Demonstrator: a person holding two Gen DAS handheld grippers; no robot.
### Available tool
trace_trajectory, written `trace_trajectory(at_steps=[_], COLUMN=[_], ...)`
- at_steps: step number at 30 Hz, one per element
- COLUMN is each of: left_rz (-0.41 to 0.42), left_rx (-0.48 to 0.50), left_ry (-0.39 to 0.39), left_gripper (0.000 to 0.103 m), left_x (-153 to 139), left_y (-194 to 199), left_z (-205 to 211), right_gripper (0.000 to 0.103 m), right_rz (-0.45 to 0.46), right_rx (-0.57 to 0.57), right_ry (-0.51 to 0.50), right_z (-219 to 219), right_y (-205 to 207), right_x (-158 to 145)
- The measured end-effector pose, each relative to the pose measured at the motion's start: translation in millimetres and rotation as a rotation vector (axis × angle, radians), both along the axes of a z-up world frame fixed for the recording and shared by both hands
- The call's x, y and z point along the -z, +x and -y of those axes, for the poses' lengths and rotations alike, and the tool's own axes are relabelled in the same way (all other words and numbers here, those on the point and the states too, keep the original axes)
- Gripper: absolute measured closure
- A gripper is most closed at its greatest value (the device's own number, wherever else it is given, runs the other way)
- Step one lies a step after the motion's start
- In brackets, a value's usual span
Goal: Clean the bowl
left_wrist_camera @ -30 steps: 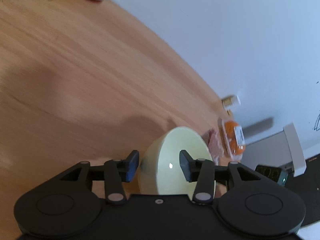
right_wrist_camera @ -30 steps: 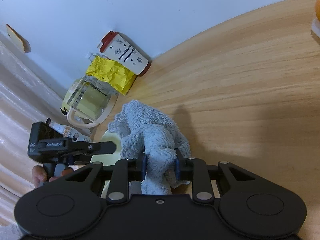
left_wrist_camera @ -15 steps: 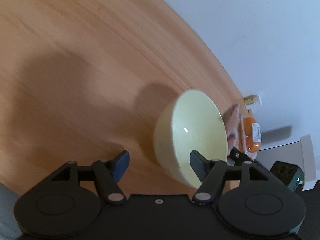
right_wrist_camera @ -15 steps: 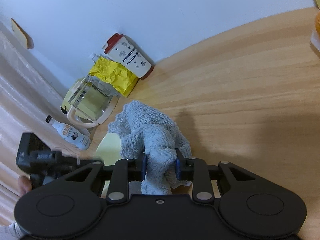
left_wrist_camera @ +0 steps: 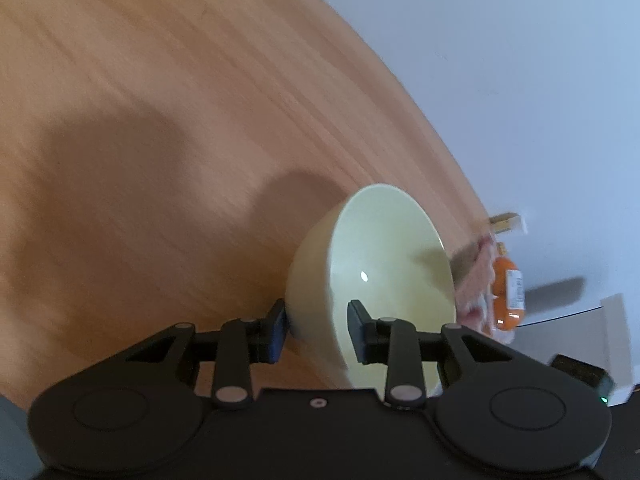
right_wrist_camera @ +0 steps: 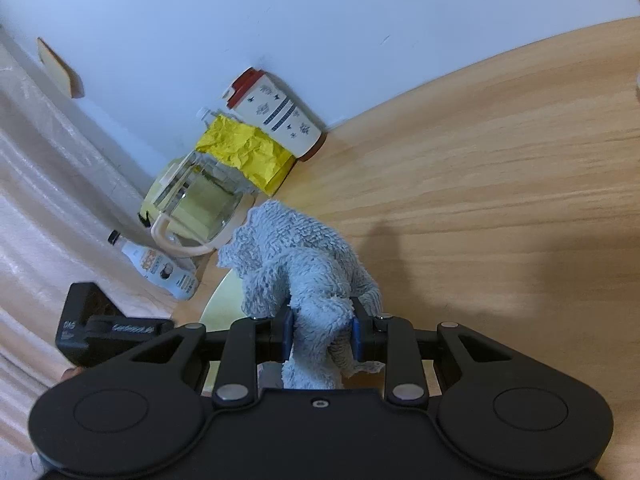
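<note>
Bowl (left_wrist_camera: 372, 280): rim clamped in left gripper (left_wrist_camera: 316, 330), jaws just closed. Right gripper (right_wrist_camera: 320, 334) is clamped on blue cloth (right_wrist_camera: 304, 280).

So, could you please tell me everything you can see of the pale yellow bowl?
The pale yellow bowl looks like glossy glazed ceramic, round and deep, with nothing visible inside. It rests on the light wooden table, seen tilted in the left wrist view. The left gripper straddles its near wall, one finger outside and one inside; its jaws have just been closing onto the wall. In the right wrist view only part of its rim shows.
</note>
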State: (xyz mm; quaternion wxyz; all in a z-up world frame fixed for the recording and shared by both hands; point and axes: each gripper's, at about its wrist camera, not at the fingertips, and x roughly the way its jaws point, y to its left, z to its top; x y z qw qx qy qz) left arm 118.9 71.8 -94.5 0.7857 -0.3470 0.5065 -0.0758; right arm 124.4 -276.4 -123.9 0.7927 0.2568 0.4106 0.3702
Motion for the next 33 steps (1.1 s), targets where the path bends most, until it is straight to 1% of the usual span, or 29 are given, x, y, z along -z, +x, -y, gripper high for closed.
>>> trace_trajectory(at_steps=[2,3,6,8,9,12,15,18,21,25,26,30,33], left_rz=[-0.002,-0.001,0.022,0.046,0.046,0.061,0.081,0.094,0.116,0.131,0.134,0.136,0.135], left_rx=[0.019,0.028,0.063,0.085,0.097,0.14,0.176,0.193,0.206,0.209,0.21,0.207,0.208], left_ry=[0.021,0.024,0.044,0.074,0.087,0.055,0.043,0.01,-0.029,-0.064,-0.07,-0.108,-0.115], left_gripper=[0.071,0.068,0.069,0.087,0.091,0.091,0.091,0.091,0.091,0.091,0.091,0.091,0.091], left_x=[-2.8,-3.6,-6.8,-6.6,-4.8,-2.0,-0.6,3.0,7.4,11.0,11.8,15.6,15.8], left_y=[8.3,11.7,14.9,18.4,20.3,23.1,24.4,24.1,22.9,24.7,28.6,29.6,29.6], left_z=[-2.7,-4.1,-6.0,-6.0,-8.2,-13.4,-14.0,-17.3,-23.9,-26.6,-21.5,-25.7,-26.2], right_gripper=[0.072,0.072,0.072,0.072,0.071,0.071,0.071,0.071,0.071,0.071,0.071,0.071,0.071], right_rz=[0.014,0.015,0.015,0.01,0.006,0.0,-0.017,-0.034,-0.063,-0.086,-0.089,-0.107,-0.107], right_rx=[-0.024,-0.037,-0.057,-0.065,-0.068,-0.059,-0.032,0.03,0.049,0.046,0.047,0.039,0.046], right_ry=[-0.018,-0.026,-0.035,-0.032,-0.029,-0.023,0.013,0.081,0.131,0.126,0.118,0.072,0.067], right_z=[-4.7,-8.0,-13.6,-13.8,-13.9,-7.7,0.3,9.8,8.9,-0.9,-3.2,-17.3,-18.9], right_y=[-4.3,-6.3,-10.3,-11.9,-13.4,-14.3,-9.6,2.4,11.7,17.7,18.3,20.6,21.4], right_x=[-3.0,-3.9,-5.1,-4.6,-4.0,-1.7,1.1,4.6,11.2,20.3,22.1,32.2,30.4])
